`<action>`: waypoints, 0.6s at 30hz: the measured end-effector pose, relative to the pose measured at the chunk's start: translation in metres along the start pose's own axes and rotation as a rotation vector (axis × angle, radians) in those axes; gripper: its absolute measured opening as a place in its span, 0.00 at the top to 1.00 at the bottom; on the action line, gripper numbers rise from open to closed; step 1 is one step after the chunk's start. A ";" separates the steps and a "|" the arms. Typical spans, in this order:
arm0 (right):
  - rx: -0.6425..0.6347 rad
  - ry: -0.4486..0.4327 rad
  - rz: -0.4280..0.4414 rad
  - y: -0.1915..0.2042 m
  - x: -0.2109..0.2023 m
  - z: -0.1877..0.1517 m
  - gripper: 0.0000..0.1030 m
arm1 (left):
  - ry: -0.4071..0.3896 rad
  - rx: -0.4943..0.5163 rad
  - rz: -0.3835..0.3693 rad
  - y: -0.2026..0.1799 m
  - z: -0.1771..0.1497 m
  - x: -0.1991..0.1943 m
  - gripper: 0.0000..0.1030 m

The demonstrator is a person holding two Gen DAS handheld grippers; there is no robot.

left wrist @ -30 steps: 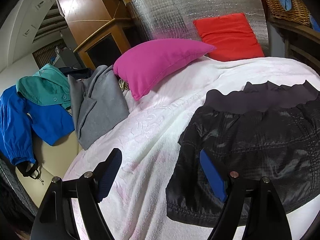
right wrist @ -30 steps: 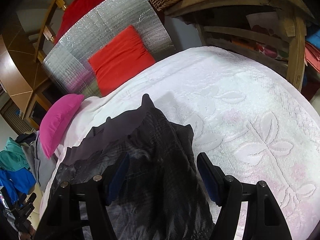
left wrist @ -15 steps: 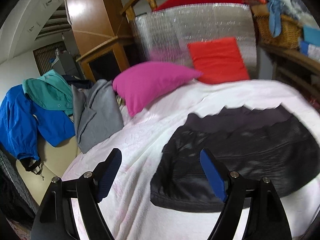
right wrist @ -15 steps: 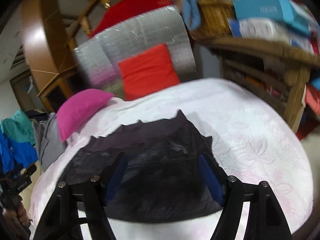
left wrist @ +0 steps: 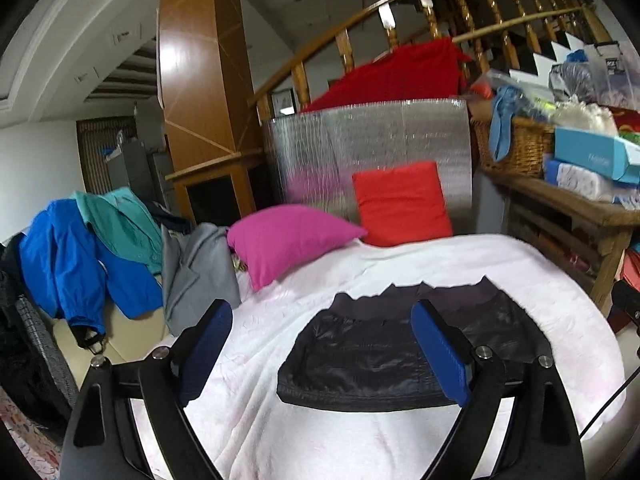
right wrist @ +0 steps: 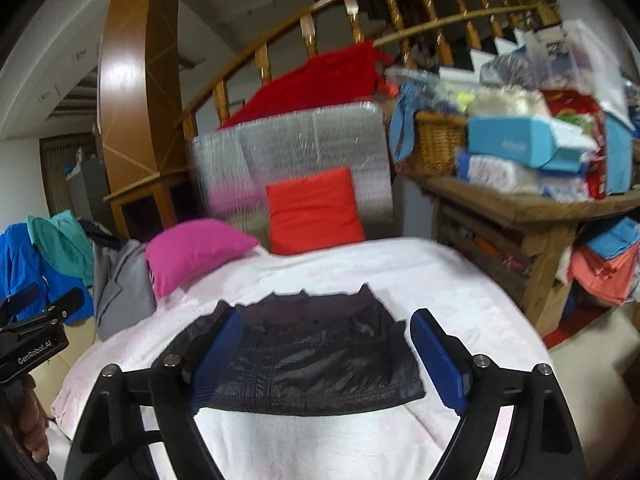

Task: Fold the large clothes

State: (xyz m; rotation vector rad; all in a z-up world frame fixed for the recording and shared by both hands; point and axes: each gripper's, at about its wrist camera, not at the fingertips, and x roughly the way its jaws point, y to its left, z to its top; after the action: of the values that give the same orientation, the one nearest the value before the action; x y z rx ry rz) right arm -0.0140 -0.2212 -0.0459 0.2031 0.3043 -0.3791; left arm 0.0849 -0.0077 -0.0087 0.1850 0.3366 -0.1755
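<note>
**Desk:** Where is the garment?

**Photographer:** The dark folded garment (left wrist: pixel 400 354) lies flat on the white bedspread (left wrist: pixel 440 264), its long axis running side to side across both views, with the waistband edge on the far side, toward the pink pillow (left wrist: pixel 288 236) and red pillow (left wrist: pixel 402 204).

**Desk:** And the grippers?

**Photographer:** Both hang above the bed on its near side, clear of the cloth. The left gripper (left wrist: pixel 320 354) has its jaws spread and opening, with nothing between them; the garment lies ahead and a little to its right. The right gripper (right wrist: pixel 324 354) is likewise spread, opening and empty, and looks almost squarely over the garment.

**Desk:** Which is nearer?

**Photographer:** Neither, by much. Each looks closest to its own end, so a further fold would probably bring one end across to the other.
</note>
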 end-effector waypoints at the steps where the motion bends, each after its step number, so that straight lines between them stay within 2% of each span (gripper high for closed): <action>1: -0.004 -0.020 -0.014 0.000 -0.009 0.001 0.10 | -0.007 -0.003 0.004 0.000 0.002 -0.007 0.10; 4: -0.010 -0.067 -0.039 0.001 -0.034 0.006 0.09 | -0.031 -0.026 0.002 0.002 0.006 -0.027 0.07; 7: -0.023 -0.077 -0.062 0.006 -0.049 0.010 0.01 | -0.054 -0.045 0.015 0.004 0.010 -0.042 0.05; 12: -0.041 -0.100 -0.115 0.014 -0.069 0.009 0.01 | -0.084 -0.047 0.031 0.006 0.012 -0.062 0.04; 18: -0.027 -0.107 -0.073 0.015 -0.077 0.009 0.01 | -0.101 -0.060 0.023 0.012 0.014 -0.077 0.02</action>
State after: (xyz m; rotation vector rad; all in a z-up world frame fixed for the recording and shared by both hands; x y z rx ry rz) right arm -0.0739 -0.1840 -0.0099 0.1446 0.2116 -0.4564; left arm 0.0204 0.0112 0.0323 0.1197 0.2392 -0.1512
